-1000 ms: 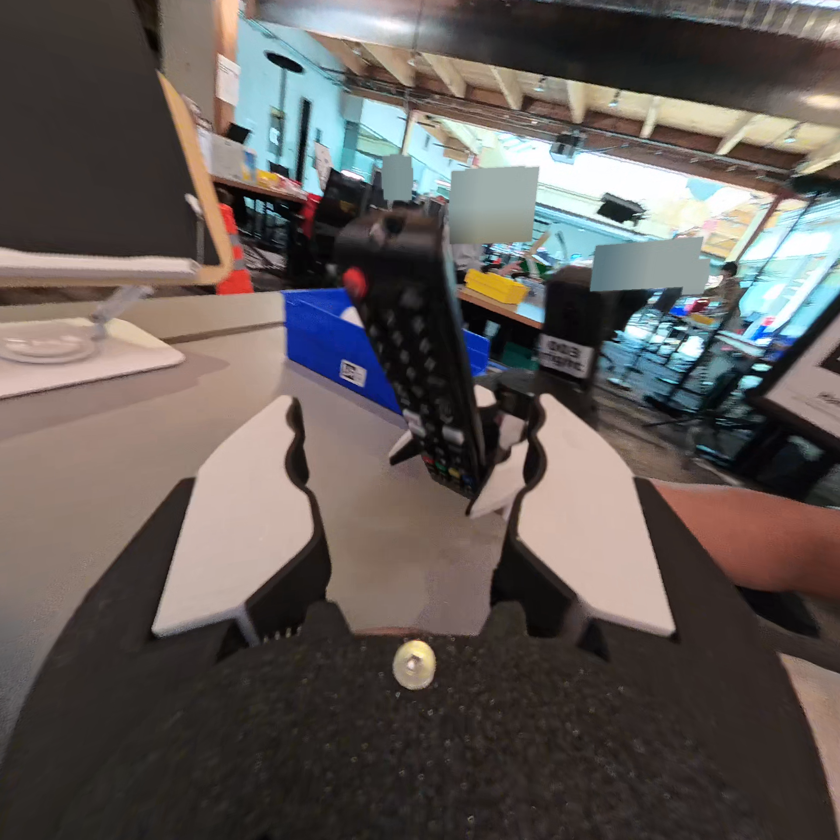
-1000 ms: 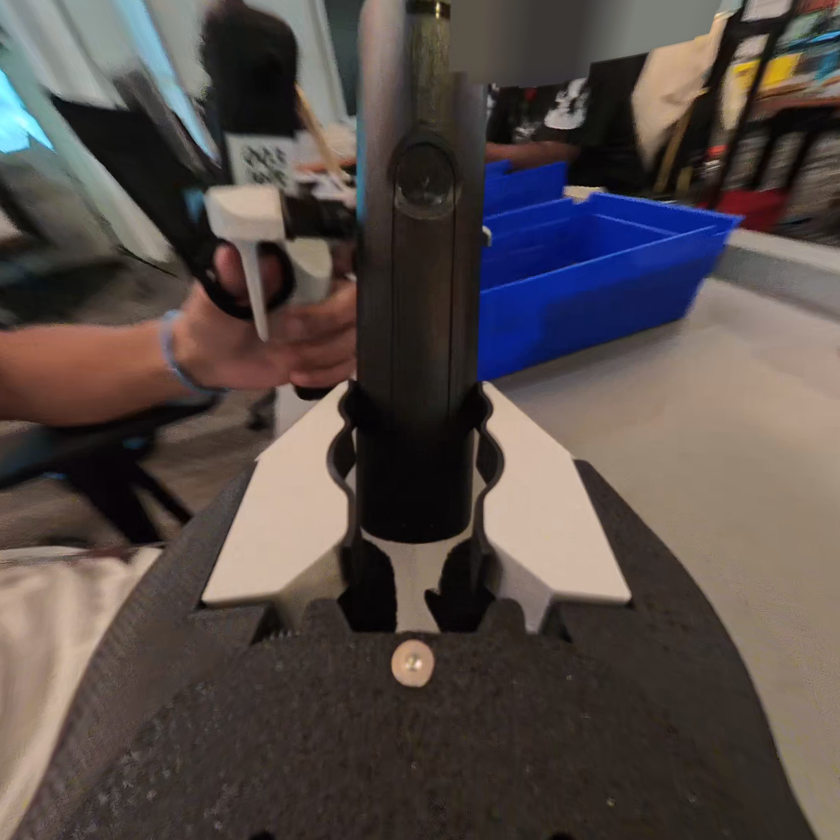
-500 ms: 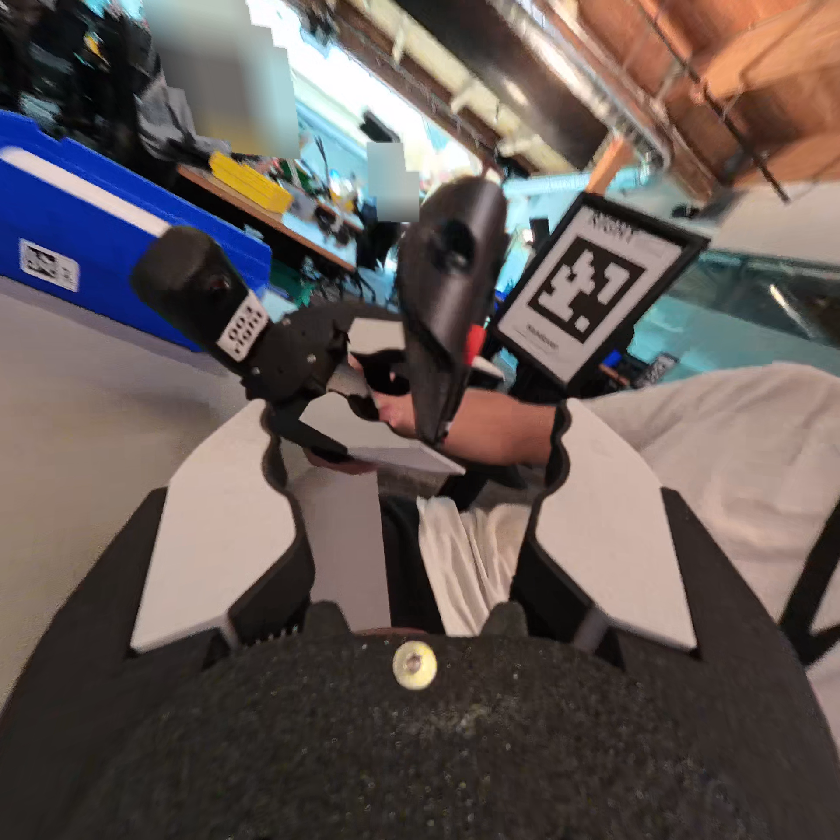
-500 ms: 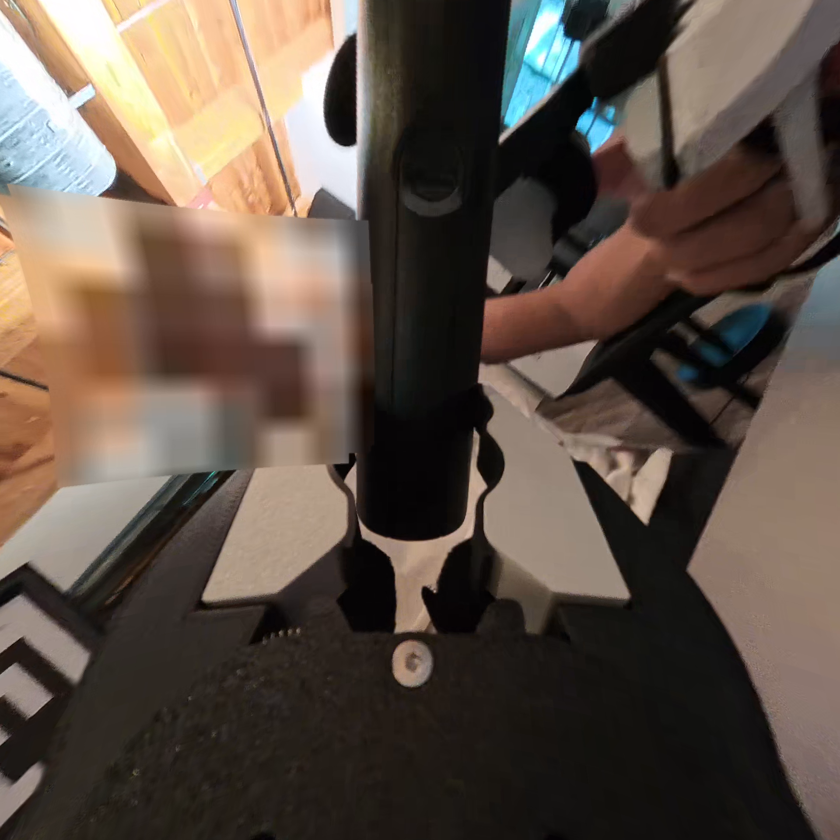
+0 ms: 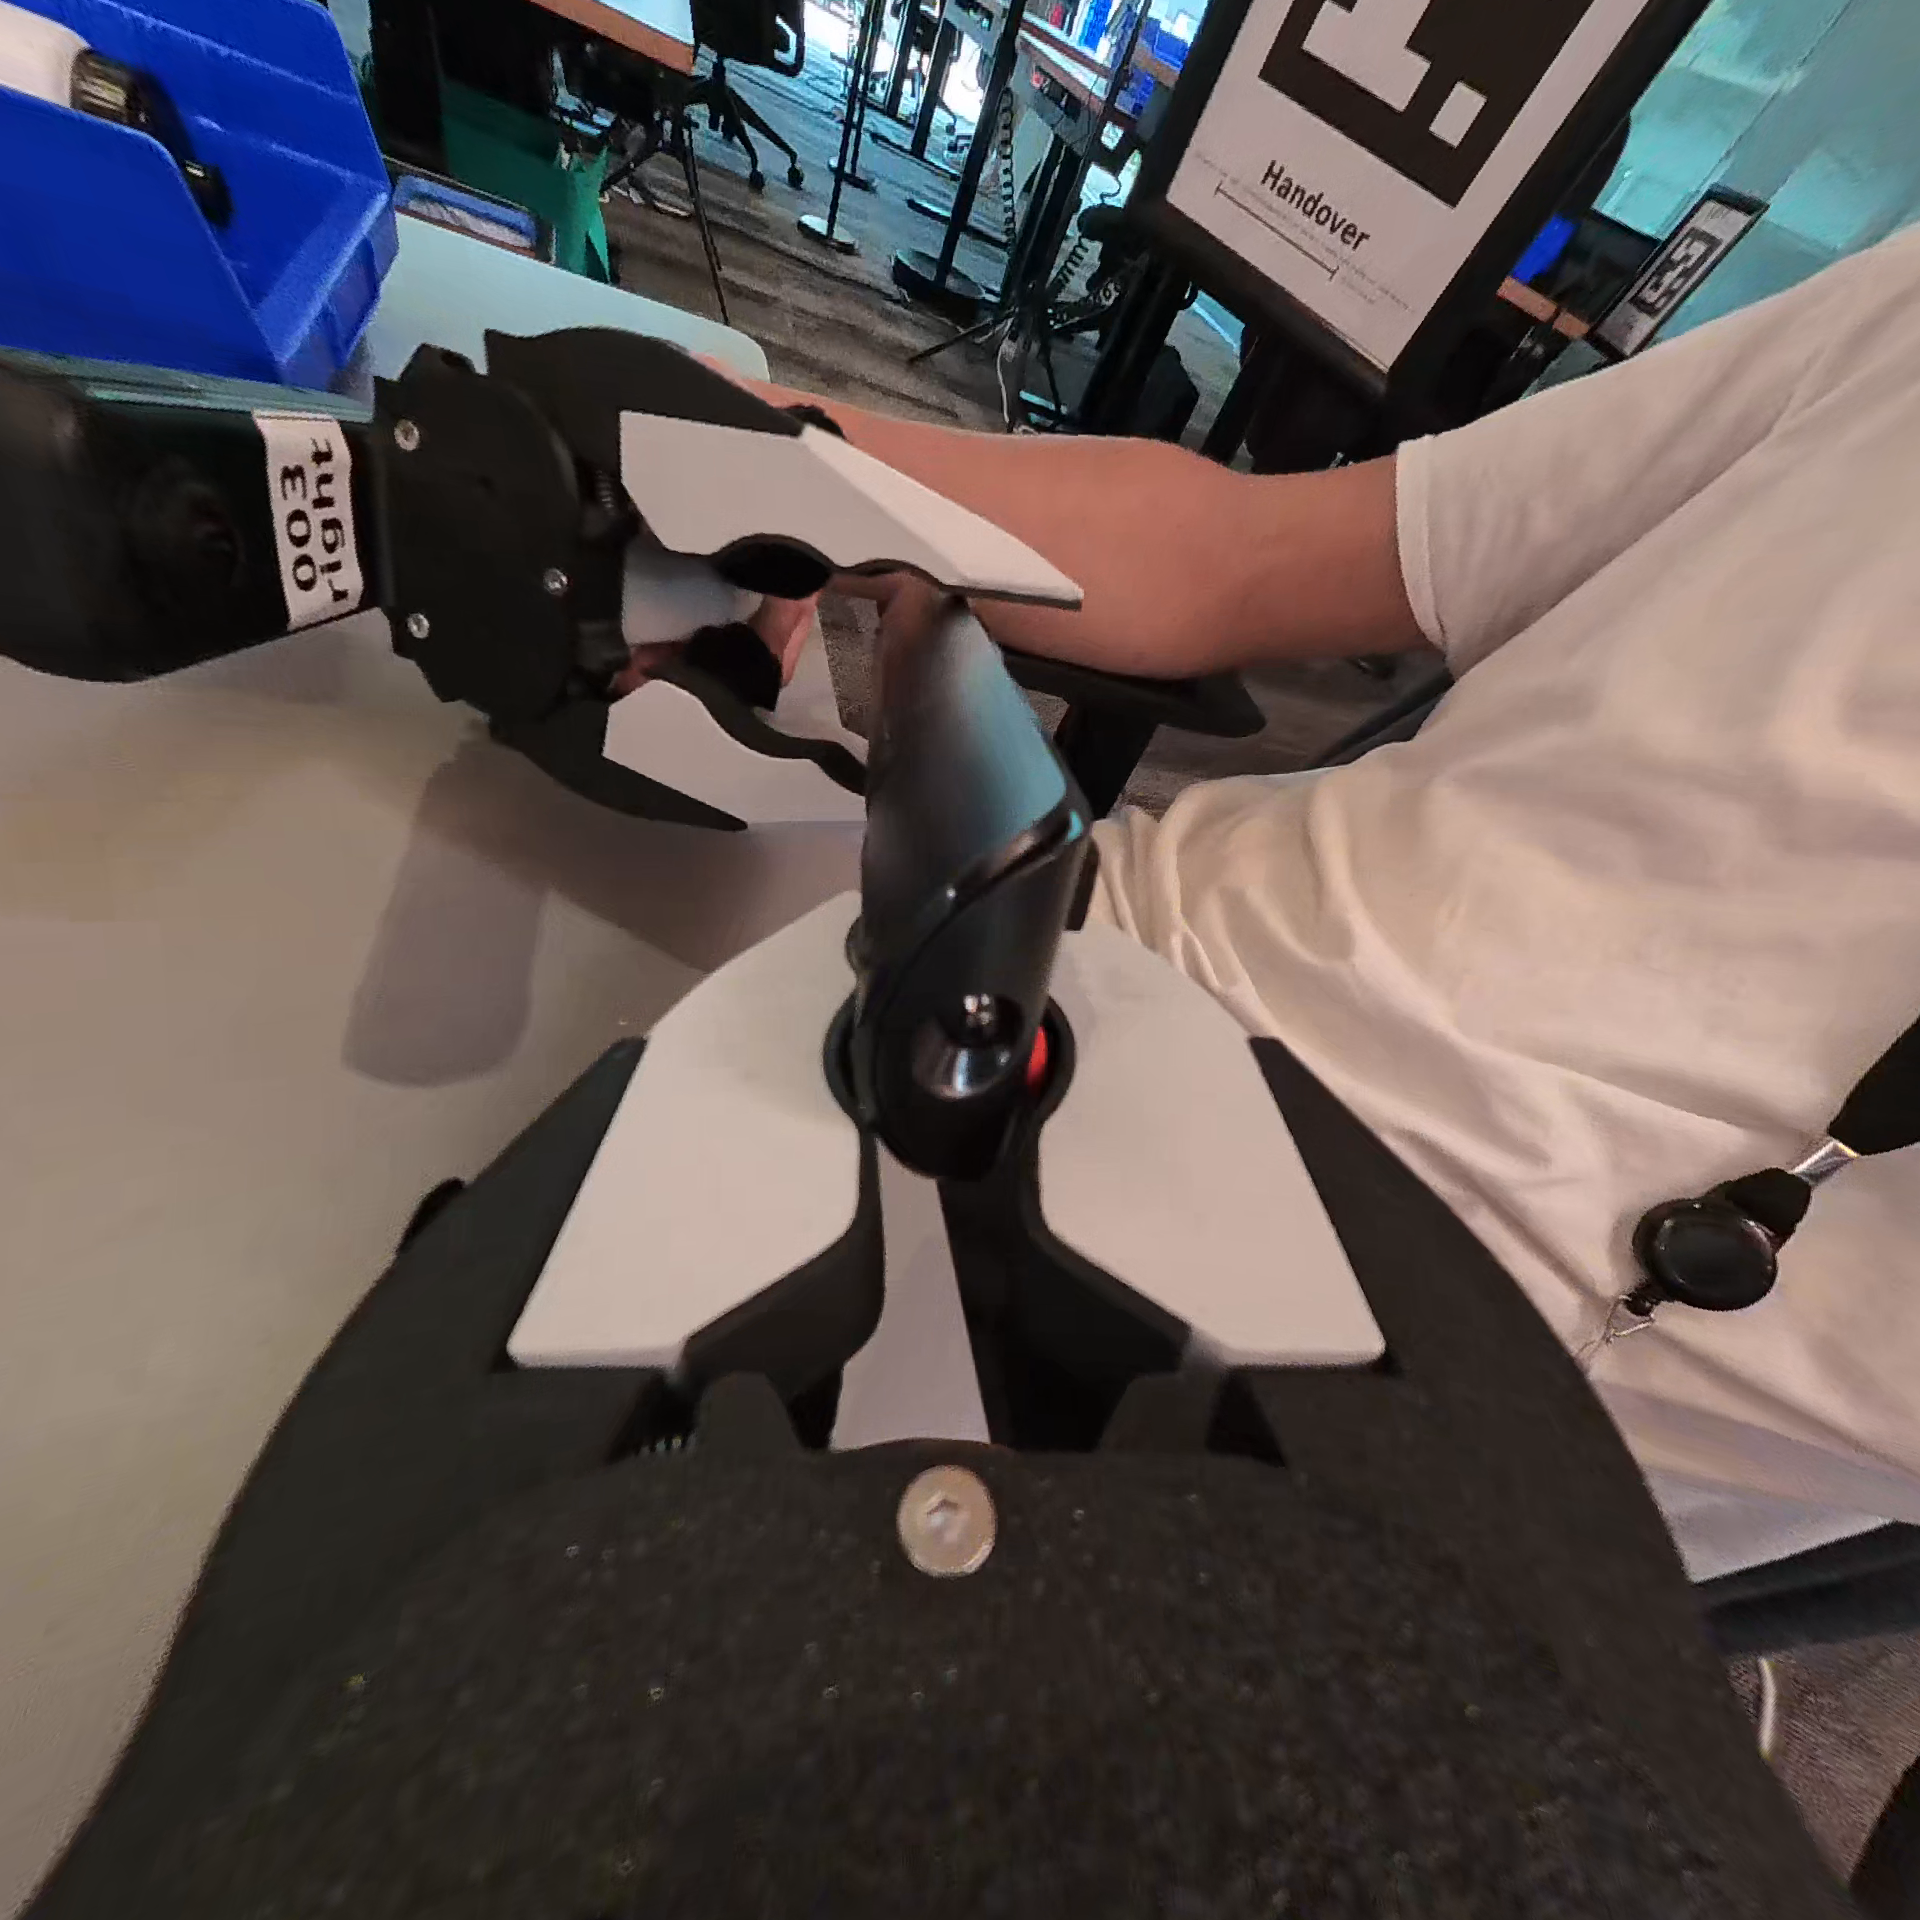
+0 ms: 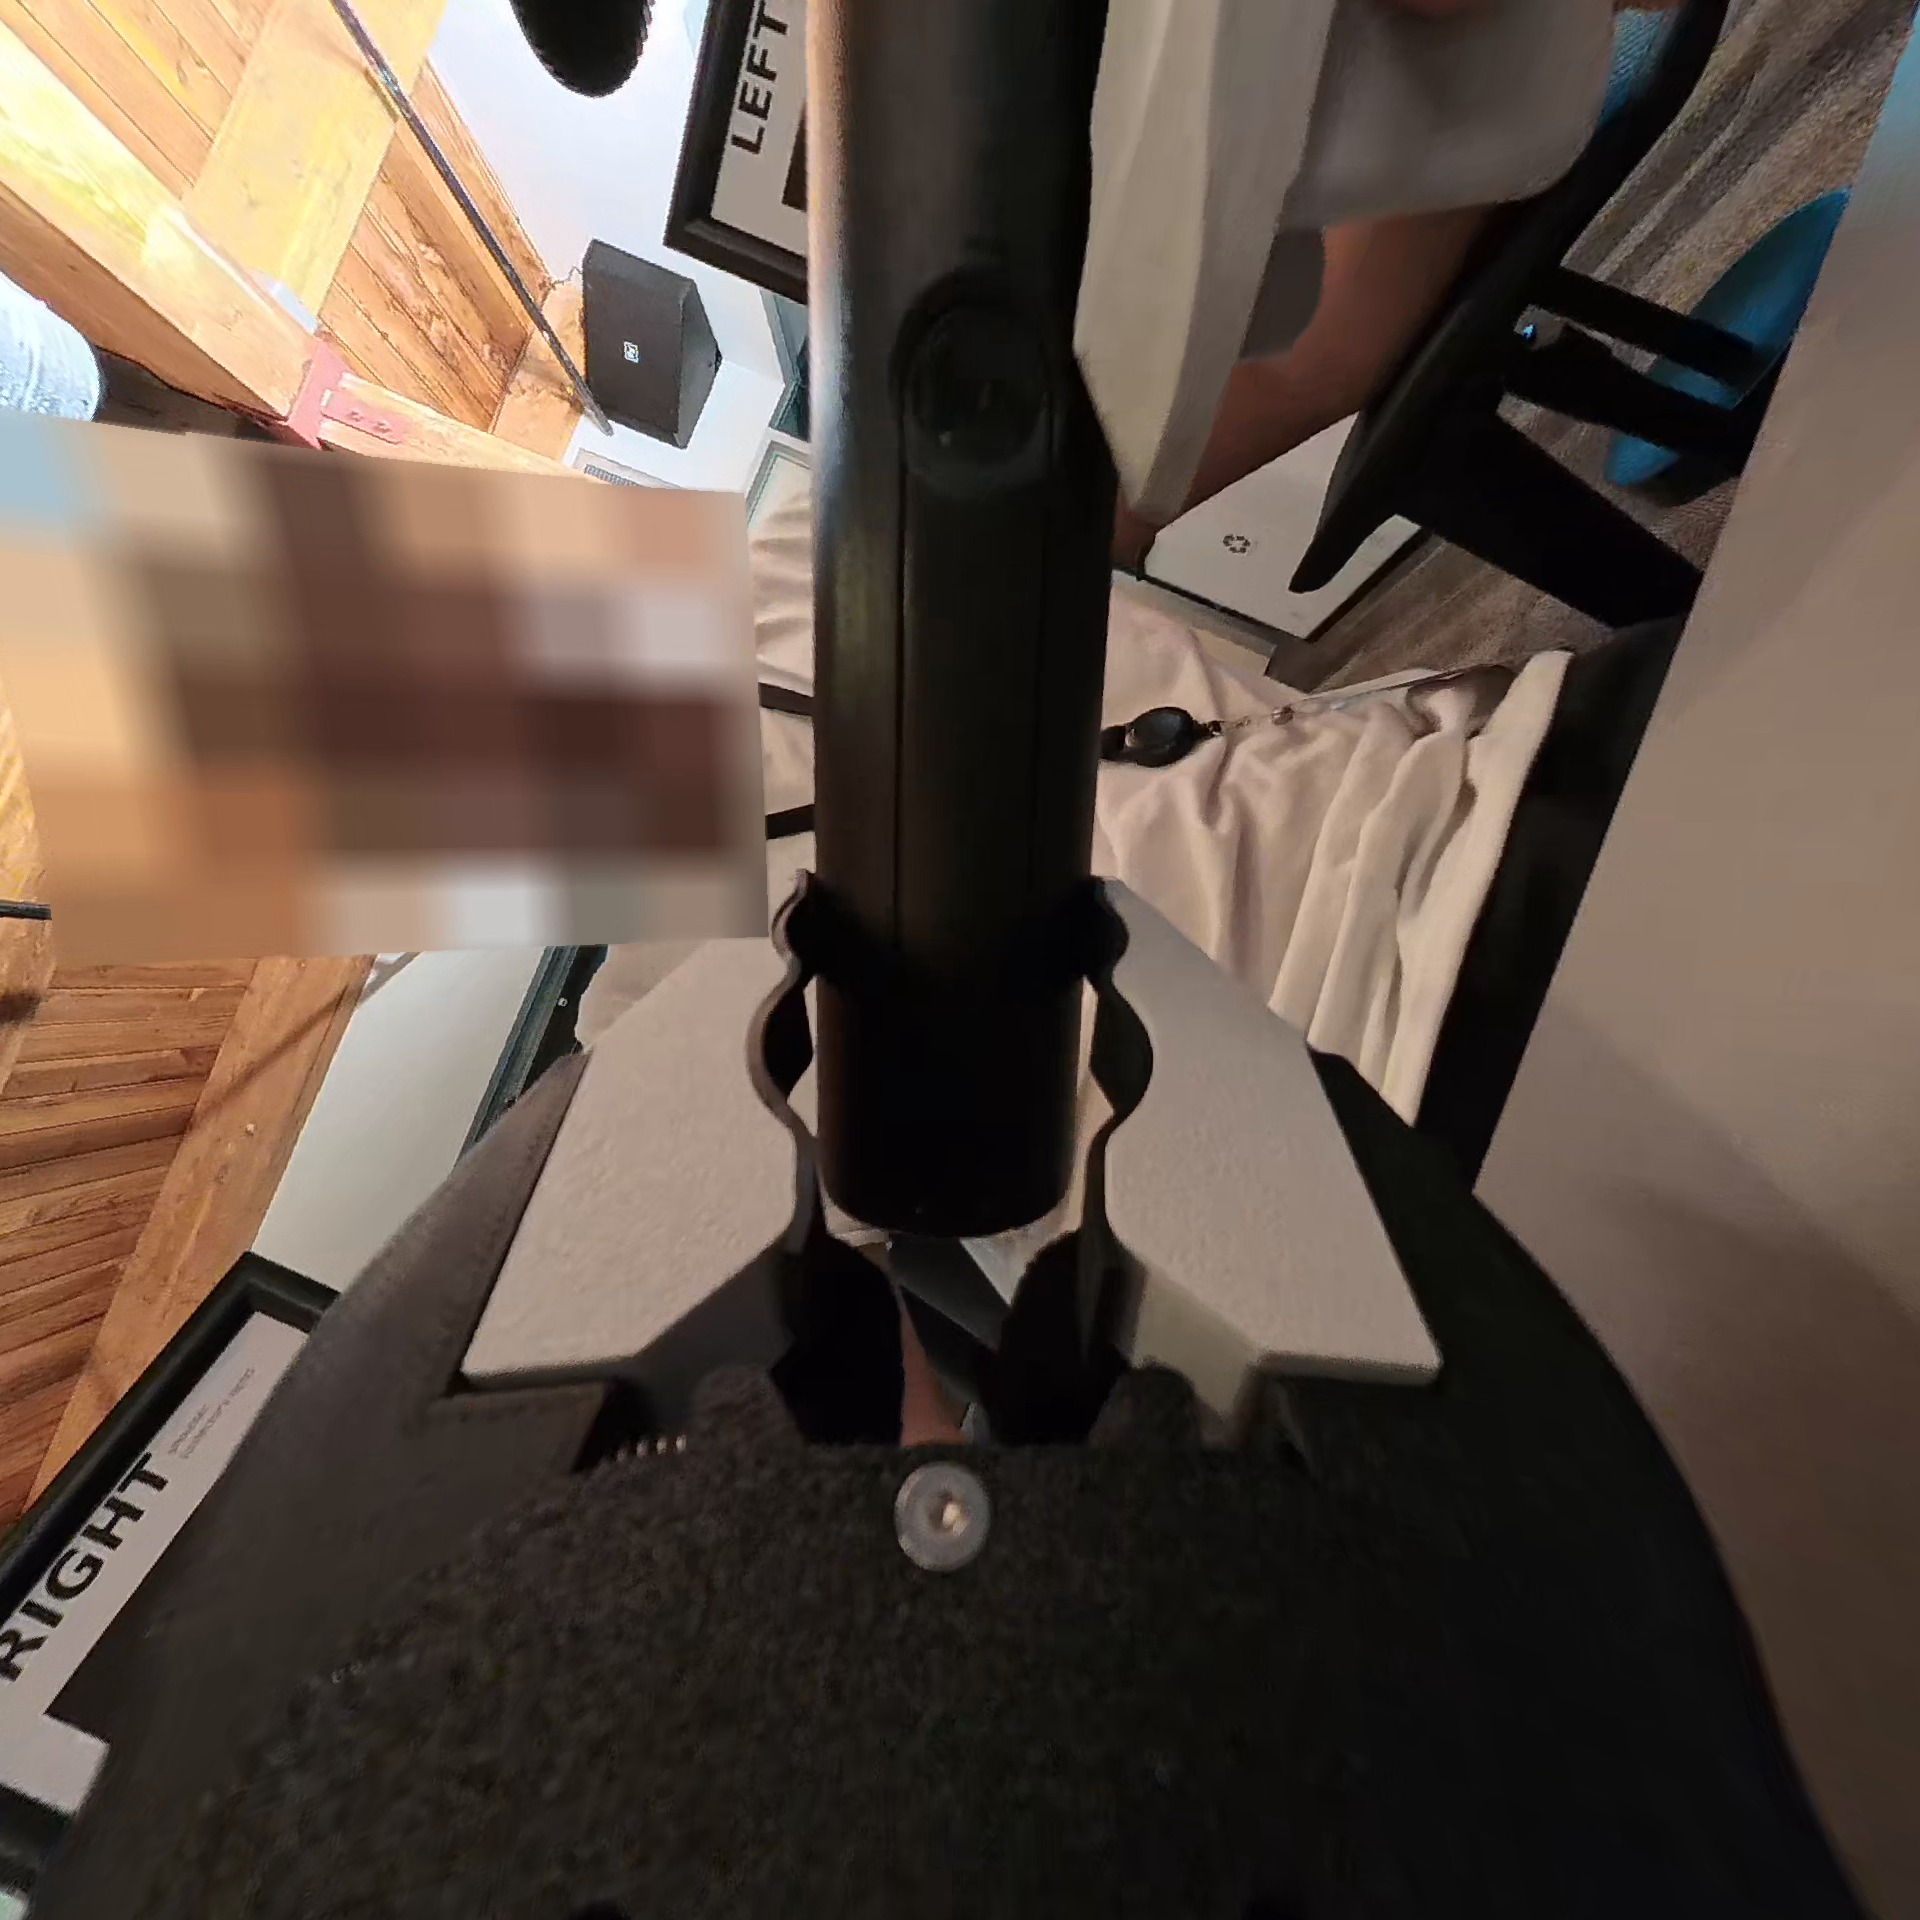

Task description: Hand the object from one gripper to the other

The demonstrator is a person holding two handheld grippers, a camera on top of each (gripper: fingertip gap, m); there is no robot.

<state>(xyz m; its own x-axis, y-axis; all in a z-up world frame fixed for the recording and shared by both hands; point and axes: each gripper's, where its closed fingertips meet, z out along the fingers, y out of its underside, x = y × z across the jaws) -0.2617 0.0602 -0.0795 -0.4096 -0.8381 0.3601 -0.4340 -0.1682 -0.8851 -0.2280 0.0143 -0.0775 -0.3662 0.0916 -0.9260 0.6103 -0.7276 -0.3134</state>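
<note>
Remote control (image 5: 961, 883), black and long, is being held at both ends above the edge of the grey table (image 5: 208, 987). In the left wrist view, going from left to right, a blue bin (image 5: 156, 208) is being shown at the far left, then the right hand-held gripper (image 5: 883, 665) reaching in from the left, its white fingers (image 5: 831, 509) being closed on the far end of the remote. The long axis is being pointed from that grip toward the camera, so the near end, with a red button showing at its side, is being clamped between the fingers of the left hand-held gripper (image 5: 951, 1049). At the right, a person's white shirt (image 5: 1507, 831) is being shown. In the right wrist view, the remote control (image 6: 951, 623) is being seen from its back, running straight away from the camera, its near end being gripped by the right hand-held gripper (image 6: 951, 1039); the far end is being cut off by the top edge, so the left grip is not being shown there.
</note>
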